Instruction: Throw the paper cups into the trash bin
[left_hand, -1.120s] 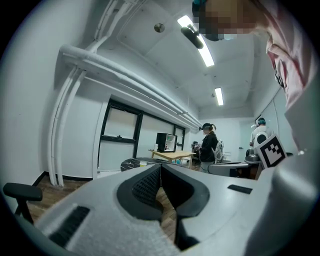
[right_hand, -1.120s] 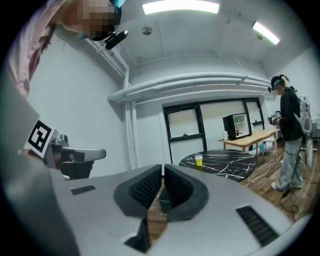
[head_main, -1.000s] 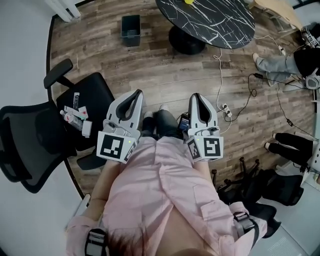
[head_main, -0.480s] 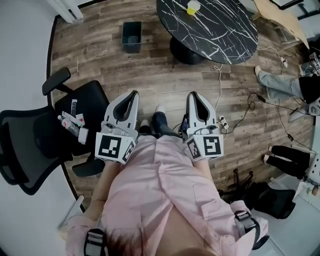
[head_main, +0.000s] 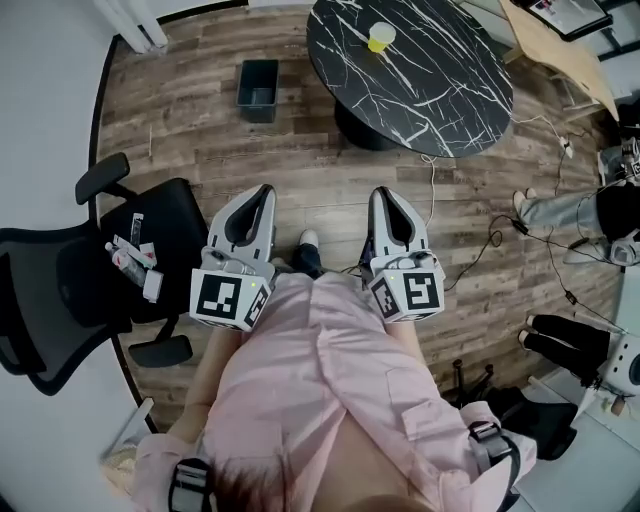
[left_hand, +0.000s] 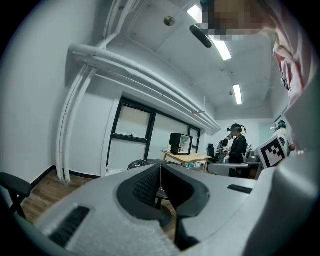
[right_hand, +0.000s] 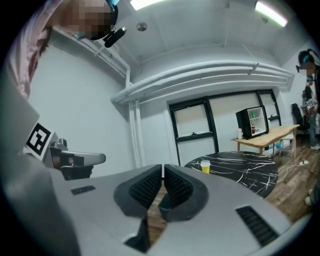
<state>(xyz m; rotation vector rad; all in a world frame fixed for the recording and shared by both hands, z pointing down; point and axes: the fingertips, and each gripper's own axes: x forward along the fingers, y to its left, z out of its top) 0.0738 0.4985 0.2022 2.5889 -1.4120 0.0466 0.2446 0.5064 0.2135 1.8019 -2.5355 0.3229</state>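
Holding left gripper (head_main: 264, 191) and right gripper (head_main: 386, 193) side by side, both closed tight, gripping nothing; facing yellow paper cup (head_main: 380, 37) standing on round black desk (head_main: 450, 85); seeing trash bin (head_main: 258, 88) on floor, left of desk.

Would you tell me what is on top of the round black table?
One yellow paper cup stands on the black table; nothing else shows there. The table's far edge lies outside the head view.
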